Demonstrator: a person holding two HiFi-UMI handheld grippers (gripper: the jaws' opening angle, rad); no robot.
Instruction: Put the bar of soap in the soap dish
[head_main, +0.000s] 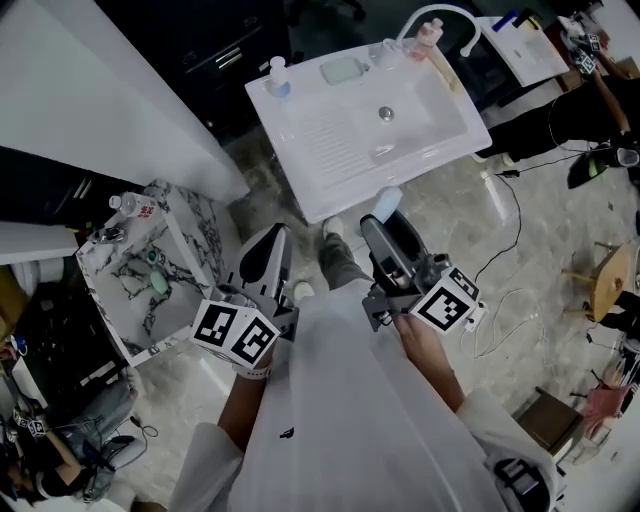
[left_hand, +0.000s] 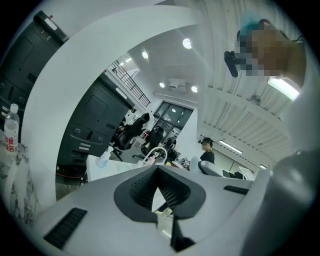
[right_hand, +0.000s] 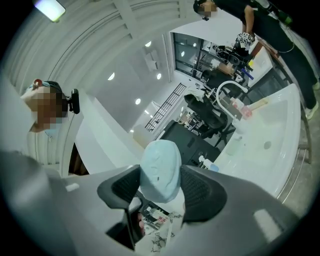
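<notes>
The pale blue bar of soap (head_main: 386, 203) (right_hand: 160, 170) is pinched upright between the pads of my right gripper (head_main: 384, 217) (right_hand: 161, 186), held in the air just in front of the white sink unit (head_main: 330, 140). A pale green soap dish (head_main: 343, 70) sits at the sink's back rim, between a pump bottle (head_main: 277, 77) and the curved faucet (head_main: 440, 15). My left gripper (head_main: 270, 245) (left_hand: 158, 169) hangs to the left of the right one, shut with its jaw tips together and nothing between them. I cannot make out the dish in either gripper view.
A marble-topped side table (head_main: 185, 215) stands at the left with a water bottle (head_main: 132, 206) and small items on it. Cables (head_main: 505, 300) trail over the floor at the right, near a wooden stool (head_main: 608, 280). Another person (head_main: 590, 60) stands at the top right.
</notes>
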